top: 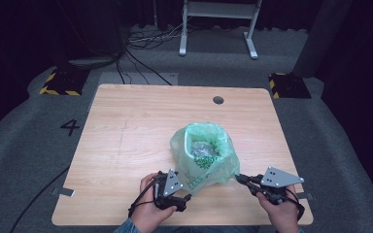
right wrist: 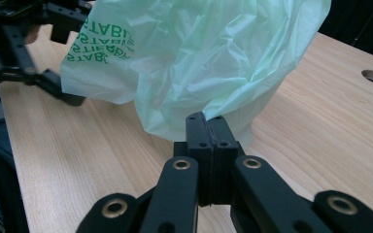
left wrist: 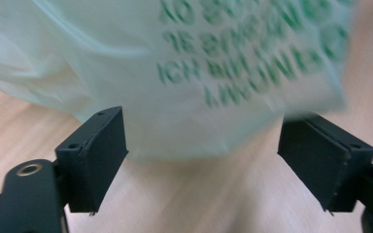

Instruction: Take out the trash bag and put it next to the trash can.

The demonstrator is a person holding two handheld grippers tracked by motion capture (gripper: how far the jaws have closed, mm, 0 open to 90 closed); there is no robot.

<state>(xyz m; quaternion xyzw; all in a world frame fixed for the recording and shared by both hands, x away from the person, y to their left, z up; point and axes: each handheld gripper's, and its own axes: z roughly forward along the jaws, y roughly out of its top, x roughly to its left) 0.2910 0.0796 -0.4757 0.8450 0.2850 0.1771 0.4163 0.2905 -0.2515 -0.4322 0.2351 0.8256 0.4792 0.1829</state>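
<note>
A pale green plastic bag (top: 205, 156) with green print stands open-mouthed on the wooden table (top: 126, 136), something grey and green inside it. My right gripper (top: 239, 178) is shut on a corner of the bag (right wrist: 194, 63) at its right side; in the right gripper view the black jaws press together with the film pinched between them at the gripper (right wrist: 207, 124). My left gripper (top: 187, 196) sits at the bag's near left side. Its jaws stand wide apart at the gripper (left wrist: 204, 150), the bag (left wrist: 199, 68) just ahead of them and not touched by the pads.
A round cable hole (top: 218, 100) lies near the table's far edge. A white desk frame (top: 218, 24) and cables lie on the grey floor beyond. Yellow-black striped blocks (top: 60, 82) flank the far corners. The left half of the tabletop is bare wood.
</note>
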